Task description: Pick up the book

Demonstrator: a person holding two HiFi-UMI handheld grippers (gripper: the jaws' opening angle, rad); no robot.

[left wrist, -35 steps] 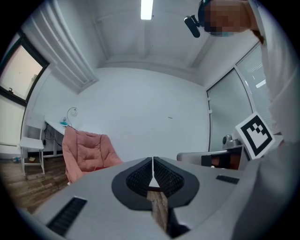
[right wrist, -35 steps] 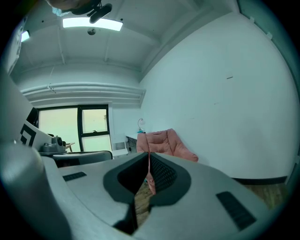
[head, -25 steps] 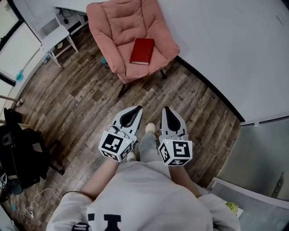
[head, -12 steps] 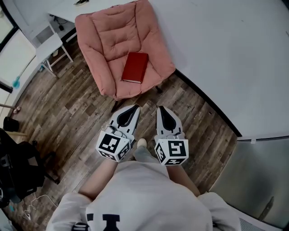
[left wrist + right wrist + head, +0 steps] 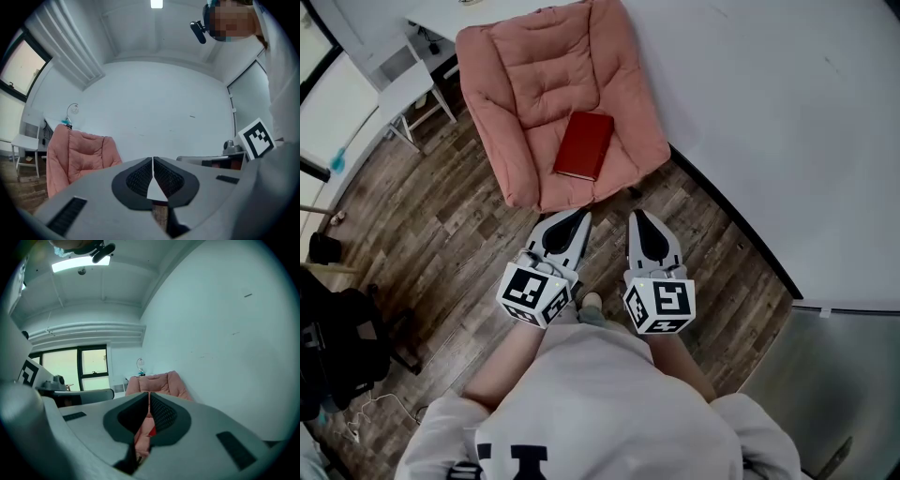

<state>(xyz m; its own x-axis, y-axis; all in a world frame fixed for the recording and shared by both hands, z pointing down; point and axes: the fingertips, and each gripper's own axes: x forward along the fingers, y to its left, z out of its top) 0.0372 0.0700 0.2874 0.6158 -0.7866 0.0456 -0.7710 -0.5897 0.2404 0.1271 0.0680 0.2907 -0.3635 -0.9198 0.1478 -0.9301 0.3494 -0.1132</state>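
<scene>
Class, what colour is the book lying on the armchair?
The book is dark red, seen best in the head view, on the pink armchair.

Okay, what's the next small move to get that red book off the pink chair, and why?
Probably advance the right tool toward the book, opening it on the way. The book lies flat on the chair seat, and both tools, left tool included, are shut, empty and short of it.

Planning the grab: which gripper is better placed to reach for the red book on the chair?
Probably right, narrowly. The right gripper points straight at the book, which shows red just beyond its shut jaws; the left gripper aims beside the chair. Both must open first.
</scene>
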